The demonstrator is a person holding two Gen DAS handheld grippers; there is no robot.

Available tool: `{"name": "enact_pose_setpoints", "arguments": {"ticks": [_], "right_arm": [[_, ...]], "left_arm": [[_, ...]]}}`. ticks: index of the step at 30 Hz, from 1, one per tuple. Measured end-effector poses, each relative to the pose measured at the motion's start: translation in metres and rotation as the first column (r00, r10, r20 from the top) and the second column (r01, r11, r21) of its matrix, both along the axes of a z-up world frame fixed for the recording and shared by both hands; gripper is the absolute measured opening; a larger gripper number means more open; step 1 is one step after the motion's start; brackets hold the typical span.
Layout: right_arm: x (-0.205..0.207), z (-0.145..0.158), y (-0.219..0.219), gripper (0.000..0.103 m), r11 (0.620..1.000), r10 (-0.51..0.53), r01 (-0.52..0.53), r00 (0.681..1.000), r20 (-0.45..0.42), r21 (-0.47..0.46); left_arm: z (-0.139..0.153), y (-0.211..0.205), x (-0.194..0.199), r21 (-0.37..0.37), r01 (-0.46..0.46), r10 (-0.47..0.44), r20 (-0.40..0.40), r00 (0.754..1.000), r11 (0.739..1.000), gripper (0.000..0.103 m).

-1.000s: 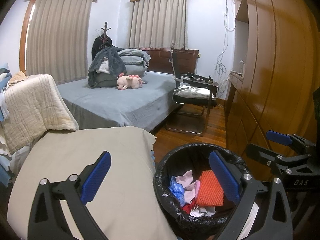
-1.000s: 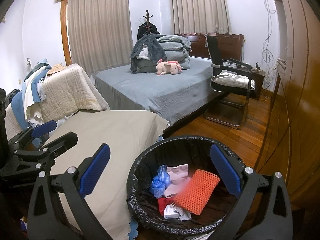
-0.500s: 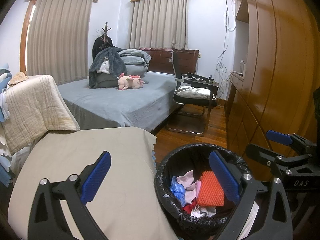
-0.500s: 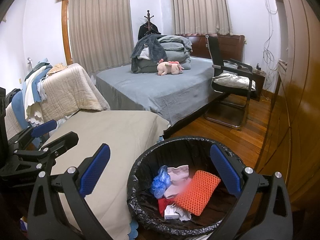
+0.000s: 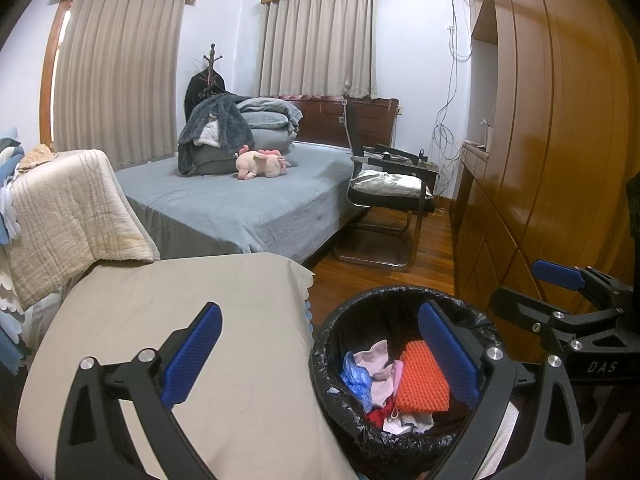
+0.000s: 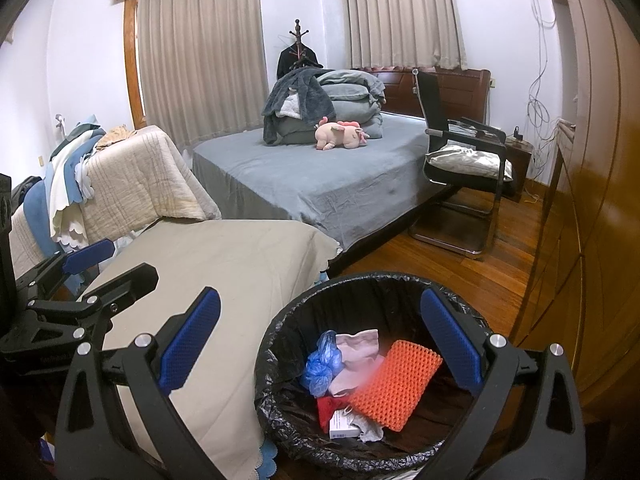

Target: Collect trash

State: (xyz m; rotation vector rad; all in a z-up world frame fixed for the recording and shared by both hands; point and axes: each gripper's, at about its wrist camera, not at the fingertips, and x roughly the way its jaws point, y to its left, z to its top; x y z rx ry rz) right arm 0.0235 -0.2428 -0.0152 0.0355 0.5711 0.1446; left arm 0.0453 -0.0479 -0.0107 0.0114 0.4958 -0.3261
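**Bin loaded, both grippers empty above it**

The trash bin (image 6: 276, 364), lined with a black bag, stands on the wood floor just beside the beige-covered table (image 6: 224, 264). Inside lie an orange mesh pad (image 6: 394, 388), a blue plastic wad (image 6: 320, 368), pale cloth, something red and a small white carton (image 6: 344, 428).

No loose trash shows on the table or the floor nearby, so the collecting looks close to done. Any remaining step is best done by scanning the room before moving, and keeping both tools clear of the bag's rim so the liner is not dragged.

The right gripper (image 6: 320, 344) hangs over the bin with its blue pads wide apart, holding and touching nothing. The left gripper (image 5: 320, 354) is likewise spread wide and empty, straddling the table edge and the bin.
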Motion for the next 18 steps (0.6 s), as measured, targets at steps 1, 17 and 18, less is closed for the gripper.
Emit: {"name": "enact_pose_setpoints", "arguments": {"ticks": [1,17,18], "right_arm": [[-0.0001,-0.0001,-0.0002,0.098,1.0,0.0,0.0,1.0,0.0,0.0],[0.0,-0.0006,-0.0001,0.098,1.0,0.0,0.0,1.0,-0.002,0.0],[-0.0001,-0.0006,-0.0002,0.098,1.0,0.0,0.0,1.0,-0.002,0.0]], "left_arm": [[-0.0005,-0.0002,0.0004,0.0,0.001,-0.001,0.0,1.0,1.0,0.097],[0.0004,-0.001,-0.0005,0.001,0.001,-0.001,-0.001,1.0,1.0,0.097],[0.0005,-0.0012,-0.0006,0.002,0.001,-0.001,-0.002,1.0,1.0,0.097]]}}
